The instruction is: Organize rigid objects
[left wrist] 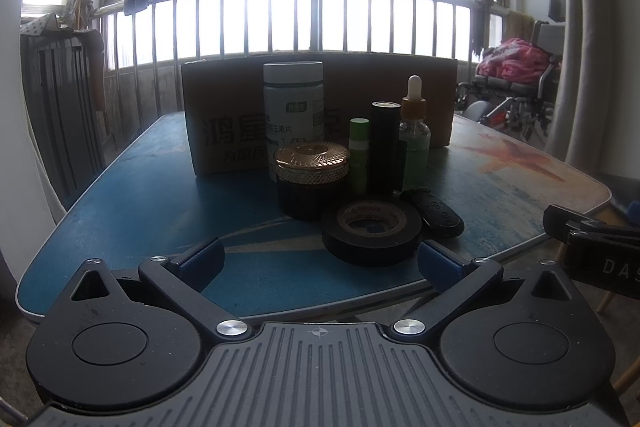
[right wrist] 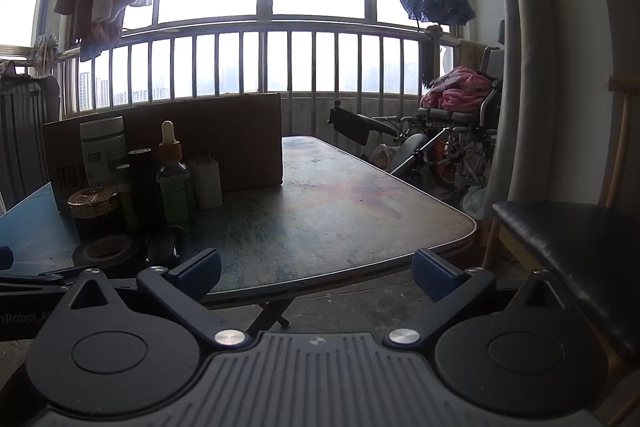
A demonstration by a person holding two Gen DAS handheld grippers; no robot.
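Both grippers hang at the near edge of the table (left wrist: 140, 195), each with its jaws spread wide and nothing between them; the left gripper (left wrist: 320, 261) faces the cluster of small things, the right gripper (right wrist: 316, 273) looks over the bare right half of the tabletop.

From the left wrist view the roll of black tape (left wrist: 371, 231) lies flat just ahead at twelve o'clock, nearest of all; the black key fob (left wrist: 434, 213) lies touching it at two o'clock; the dark jar with the gold lid (left wrist: 312, 179) stands just behind the tape at eleven o'clock. Behind these stand, left to right, the white pill bottle (left wrist: 293, 99), the small green tube (left wrist: 358, 155), the black cylinder (left wrist: 385, 147) and the green dropper bottle (left wrist: 415, 135), all upright and close together; the cardboard box (left wrist: 224, 115) stands behind them at twelve o'clock.

From the right wrist view the same cluster sits at ten o'clock, with a white charger plug (right wrist: 206, 179) upright just right of the dropper bottle; a black-seated chair (right wrist: 568, 239) stands off the table at three o'clock.
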